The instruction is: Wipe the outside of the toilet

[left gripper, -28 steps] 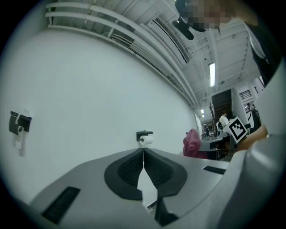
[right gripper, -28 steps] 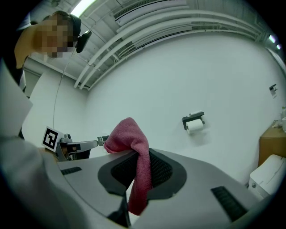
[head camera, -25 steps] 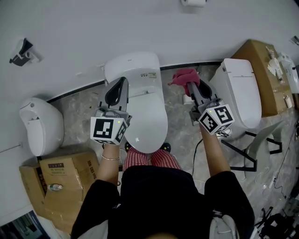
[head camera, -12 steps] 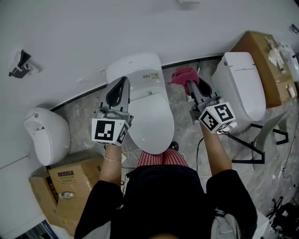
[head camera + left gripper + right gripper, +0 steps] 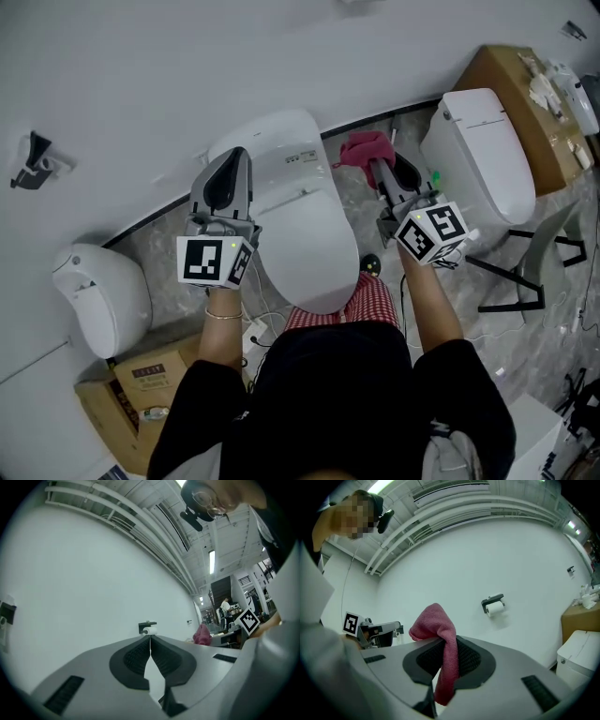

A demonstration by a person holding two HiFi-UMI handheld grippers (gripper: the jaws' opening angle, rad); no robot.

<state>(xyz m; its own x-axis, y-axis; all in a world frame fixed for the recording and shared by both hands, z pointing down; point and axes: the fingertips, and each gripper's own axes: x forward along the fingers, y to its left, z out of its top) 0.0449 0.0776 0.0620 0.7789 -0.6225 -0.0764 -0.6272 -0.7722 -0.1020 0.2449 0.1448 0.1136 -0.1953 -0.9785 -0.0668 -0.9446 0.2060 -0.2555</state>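
Far left: we see a white wall-hung fixture (image 5: 98,295) with a cardboard box (image 5: 141,394) in front of it. A strip of grey floor (image 5: 164,234) separates this fixture from the toilet (image 5: 305,225) and gives open room along the toilet's left flank.

The left forearm reaches forward, with its marker cube towards the person. The left gripper (image 5: 234,157) sits over the toilet's left edge and points at the white wall (image 5: 187,66). In the left gripper view its jaws are pressed together with nothing between them, and a toilet-paper holder (image 5: 147,628) is on the wall ahead.

The toilet stands with its back at the wall and its lid down. Its front rim is near the person's red-checked knee (image 5: 361,305).

To the right, a narrow lane of floor runs between the toilet and a second toilet (image 5: 483,159). The right forearm reaches forward over this lane. The right gripper (image 5: 382,173) has its jaws clamped on a pink cloth (image 5: 364,148), which bunches above the tips and hangs down between the pads. The cloth sits just beside the toilet's right flank, with a sliver of floor between them.

Far right: a black frame (image 5: 520,281) and a second cardboard box (image 5: 525,89) close off that side
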